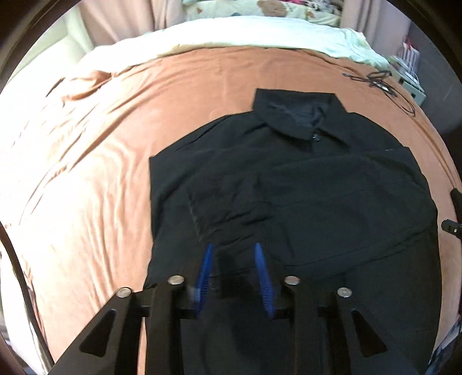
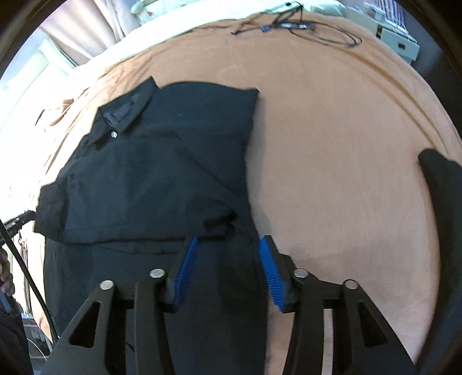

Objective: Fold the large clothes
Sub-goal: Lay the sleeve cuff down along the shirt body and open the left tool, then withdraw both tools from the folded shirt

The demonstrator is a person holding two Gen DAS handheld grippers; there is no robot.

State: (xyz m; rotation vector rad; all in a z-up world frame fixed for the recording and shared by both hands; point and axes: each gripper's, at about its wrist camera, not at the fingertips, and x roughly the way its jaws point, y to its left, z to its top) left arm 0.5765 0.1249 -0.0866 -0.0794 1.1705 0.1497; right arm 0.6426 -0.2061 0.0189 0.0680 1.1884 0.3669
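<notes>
A black collared shirt (image 1: 303,184) lies flat on the orange bed sheet (image 1: 95,161), collar at the far end, both sleeves folded in over the body. It also shows in the right wrist view (image 2: 150,173). My left gripper (image 1: 234,251) is open and empty, hovering over the shirt's lower middle. My right gripper (image 2: 229,243) is open and empty over the shirt's lower right edge, with one blue fingertip (image 2: 267,245) above the sheet.
Black cables (image 2: 303,26) lie on the sheet at the far end; they also show in the left wrist view (image 1: 384,83). A white quilt (image 1: 245,31) and pillows lie beyond. A dark object (image 2: 441,184) sits at the right edge.
</notes>
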